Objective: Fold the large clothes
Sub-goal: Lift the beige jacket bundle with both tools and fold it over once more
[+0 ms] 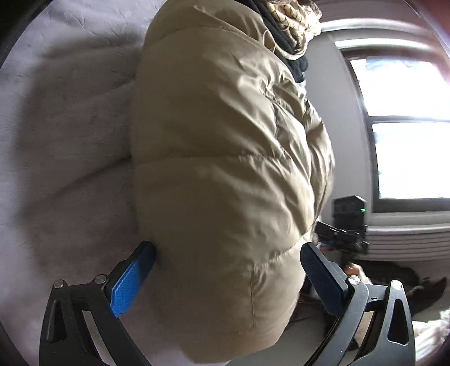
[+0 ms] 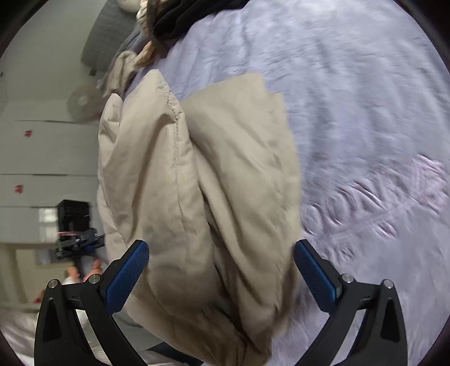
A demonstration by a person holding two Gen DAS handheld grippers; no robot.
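Note:
A beige puffer jacket (image 1: pixel 225 140) lies bunched on the pale lilac bed cover (image 1: pixel 70 140). My left gripper (image 1: pixel 228 249) is open, its blue pads standing wide on either side of the jacket's near quilted end. In the right wrist view the same jacket (image 2: pixel 197 183) shows its seamed edge and folds, lying at the bed's left edge. My right gripper (image 2: pixel 221 246) is open too, with jacket fabric between the fingers and no pad pressing on it. Each wrist view shows the other gripper beyond the jacket: the right one (image 1: pixel 343 233), and the left one (image 2: pixel 78 242).
A heap of dark and woven clothes (image 1: pixel 287 25) lies past the jacket's far end, also visible from the right wrist (image 2: pixel 174 17). A bright window (image 1: pixel 407 112) and a radiator (image 1: pixel 407 242) stand beyond the bed. White cabinet doors (image 2: pixel 42 154) line the left side.

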